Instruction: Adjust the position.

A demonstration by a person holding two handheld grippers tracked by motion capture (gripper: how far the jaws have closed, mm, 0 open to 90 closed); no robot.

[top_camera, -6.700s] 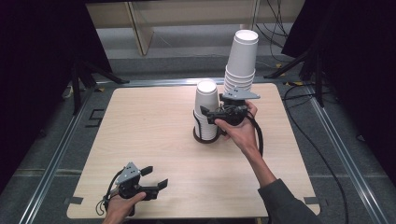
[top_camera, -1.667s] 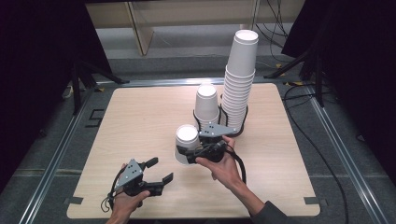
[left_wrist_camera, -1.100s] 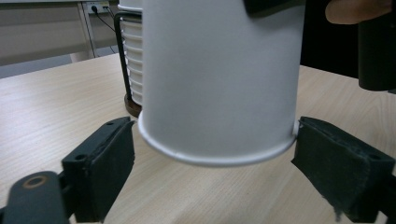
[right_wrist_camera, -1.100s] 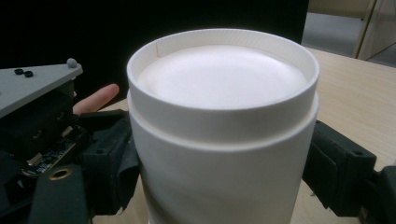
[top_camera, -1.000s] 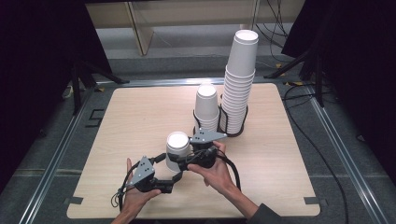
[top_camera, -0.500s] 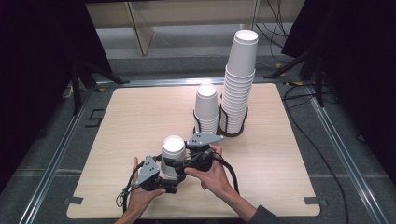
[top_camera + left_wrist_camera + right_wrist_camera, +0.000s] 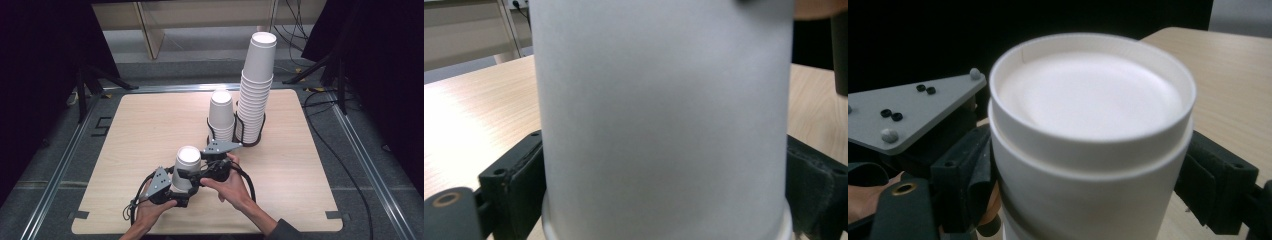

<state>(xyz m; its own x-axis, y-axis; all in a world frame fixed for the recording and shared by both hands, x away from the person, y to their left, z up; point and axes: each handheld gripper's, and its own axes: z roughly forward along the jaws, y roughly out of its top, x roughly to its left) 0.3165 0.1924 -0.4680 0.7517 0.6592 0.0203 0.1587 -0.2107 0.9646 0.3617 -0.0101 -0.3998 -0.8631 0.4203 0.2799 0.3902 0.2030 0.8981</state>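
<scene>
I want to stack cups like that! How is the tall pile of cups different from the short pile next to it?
The tall stack of paper cups holds many upside-down cups and rises far higher; the short stack of paper cups shows just a few. The tall stack stands at the right of the black wire holder, the short stack at its left. Both are white, upside down, and sit in that holder.

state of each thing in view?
held cup: upside down, clamped between both grippers
left gripper: jaws have just been closing, shut on held cup near its rim
right gripper: shut on held cup, higher up
tall stack: upside down, upright in rack
short stack: upside down, upright in rack
rack: standing, holds both stacks
</scene>
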